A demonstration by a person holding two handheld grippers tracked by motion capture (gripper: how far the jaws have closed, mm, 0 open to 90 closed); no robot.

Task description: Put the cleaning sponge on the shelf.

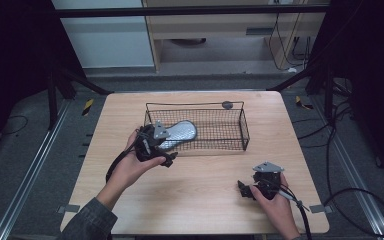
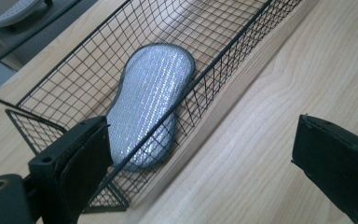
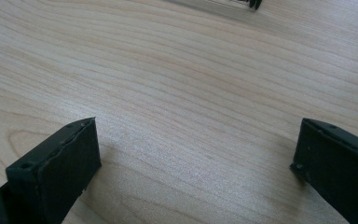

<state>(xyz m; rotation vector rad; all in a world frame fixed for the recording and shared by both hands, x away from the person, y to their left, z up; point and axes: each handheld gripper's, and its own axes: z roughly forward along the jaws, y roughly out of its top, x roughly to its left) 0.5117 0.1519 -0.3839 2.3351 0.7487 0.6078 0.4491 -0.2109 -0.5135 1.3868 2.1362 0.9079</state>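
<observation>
One wire basket (image 1: pixel 232 131) stands on the far half of the wooden table (image 1: pixel 200 200), long side across. One silver mesh pad (image 1: pixel 180 134) lies in its left end, leaning up against the near wall; in the left gripper view the pad (image 2: pixel 149 98) rests on the basket floor with its lower edge against the near wire wall (image 2: pixel 214 79).

The left gripper (image 1: pixel 156 145) hangs at the basket's near left corner, held by the left hand (image 1: pixel 132 167). Its jaws stand wide apart and hold nothing; one jaw is just beside the pad's end, over the corner wires, and the other is over bare table outside the basket. The near wall stands between the jaws and the pad.

The right gripper (image 1: pixel 252 190) sits low over the near right part of the table, well apart from the basket, in the right hand (image 1: pixel 277 202). Its jaws are spread, with bare wood between them.

A dark round thing (image 1: pixel 227 105) sits on the basket's far rim; I cannot tell what it is.
</observation>
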